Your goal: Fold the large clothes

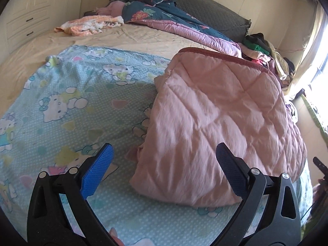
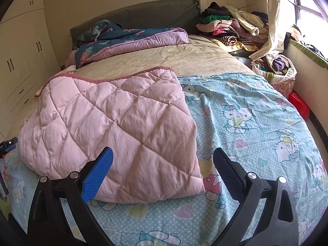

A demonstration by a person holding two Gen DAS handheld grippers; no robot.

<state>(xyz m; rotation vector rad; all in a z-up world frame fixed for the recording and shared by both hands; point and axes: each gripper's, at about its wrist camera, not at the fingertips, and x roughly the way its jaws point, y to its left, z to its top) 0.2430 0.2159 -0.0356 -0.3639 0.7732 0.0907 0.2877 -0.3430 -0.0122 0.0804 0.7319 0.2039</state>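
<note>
A pink quilted blanket [image 1: 221,110] lies folded on the bed, on top of a light blue cartoon-cat sheet [image 1: 67,94]. Its dark pink trimmed edge is at the far side. My left gripper [image 1: 164,153] hovers open above the blanket's near left corner, nothing between its blue pads. In the right wrist view the same pink blanket [image 2: 114,121] lies left of centre on the blue sheet [image 2: 256,123]. My right gripper [image 2: 163,155] is open over the blanket's near right corner, holding nothing. The other gripper's tip [image 2: 8,143] shows at the far left edge.
A floral navy and purple duvet [image 2: 127,41] is bunched by the grey headboard [image 2: 143,16]. A clothes heap [image 2: 231,26] sits at the bed's far right, a full basket [image 2: 278,67] beside it. An orange-white cloth [image 1: 90,24] lies far left. Cream wardrobes [image 1: 30,10] line the left wall.
</note>
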